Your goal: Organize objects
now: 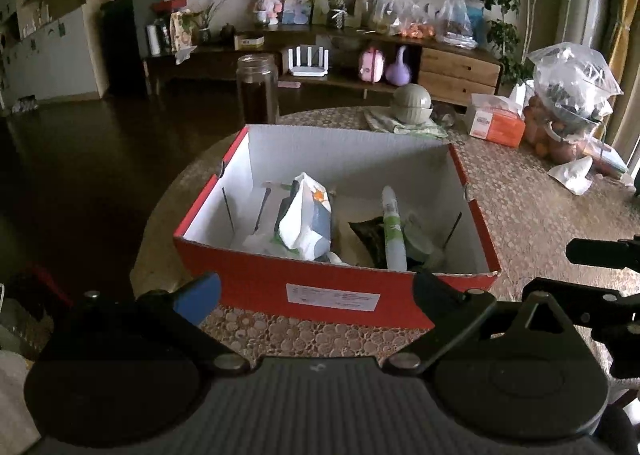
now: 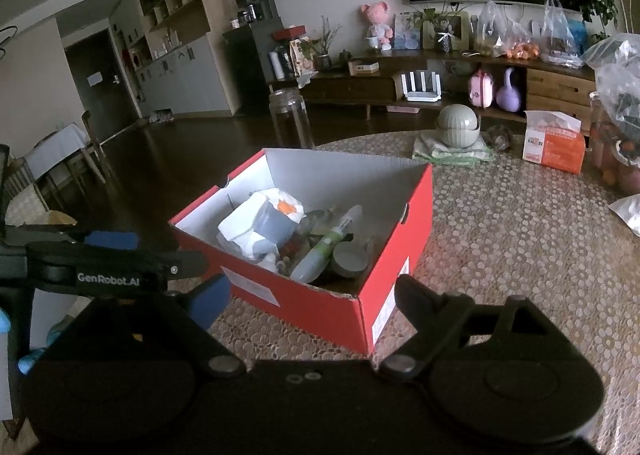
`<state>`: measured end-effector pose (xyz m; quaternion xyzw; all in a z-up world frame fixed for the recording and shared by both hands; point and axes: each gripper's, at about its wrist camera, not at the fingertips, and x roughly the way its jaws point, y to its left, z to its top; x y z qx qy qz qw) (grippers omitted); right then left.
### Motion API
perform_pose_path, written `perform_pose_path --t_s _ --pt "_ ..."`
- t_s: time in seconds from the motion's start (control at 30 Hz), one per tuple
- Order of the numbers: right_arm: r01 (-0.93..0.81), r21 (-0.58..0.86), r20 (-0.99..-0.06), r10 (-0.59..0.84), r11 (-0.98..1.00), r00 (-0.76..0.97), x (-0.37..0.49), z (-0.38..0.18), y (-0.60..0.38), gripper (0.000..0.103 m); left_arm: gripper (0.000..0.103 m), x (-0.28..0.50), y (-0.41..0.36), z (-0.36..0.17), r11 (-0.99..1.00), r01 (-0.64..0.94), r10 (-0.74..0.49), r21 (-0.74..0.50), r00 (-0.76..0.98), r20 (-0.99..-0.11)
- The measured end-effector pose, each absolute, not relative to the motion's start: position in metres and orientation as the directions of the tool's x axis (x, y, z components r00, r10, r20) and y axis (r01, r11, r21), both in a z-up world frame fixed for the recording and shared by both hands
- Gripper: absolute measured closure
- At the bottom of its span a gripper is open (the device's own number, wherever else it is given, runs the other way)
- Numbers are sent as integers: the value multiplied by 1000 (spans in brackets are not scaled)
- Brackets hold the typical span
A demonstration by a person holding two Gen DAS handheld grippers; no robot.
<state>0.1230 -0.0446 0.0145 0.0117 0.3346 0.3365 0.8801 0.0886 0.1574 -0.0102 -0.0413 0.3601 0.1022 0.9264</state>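
Fingers spread wide on both my grippers, nothing between them: left gripper (image 1: 316, 291), right gripper (image 2: 312, 295), both just short of the red shoebox (image 1: 320, 291) on the round table (image 1: 520, 223). Only my right view shows the grey lid (image 2: 350, 259) beside the green tube (image 2: 322, 251) and crumpled packet (image 2: 260, 227). Behind stands a glass jar (image 1: 257, 89).

Table (image 1: 520, 223): red box (image 1: 320, 287), tissue box (image 1: 496, 123), jar (image 1: 257, 89).
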Motion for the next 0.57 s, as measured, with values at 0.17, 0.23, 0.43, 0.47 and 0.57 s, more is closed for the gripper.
perform_pose_path --t_s 0.17,0.23,0.43,0.47,0.57 --pt "-583 252 -581 603 772 547 121 12 -49 14 0 90 152 -6 980 -200 153 2 744 -650" --pt "-580 253 -581 601 774 548 122 12 -50 14 0 90 149 -3 981 -195 159 14 753 -639" --pt "-568 270 -577 603 777 551 125 10 -57 14 0 93 143 0 984 -179 147 13 761 -632" --pt "-567 272 -575 603 778 552 125 10 -58 14 0 93 142 0 984 -179 147 14 760 -633" --pt "-562 275 -572 603 780 557 126 10 -62 14 0 94 139 -2 985 -175 137 5 754 -643"
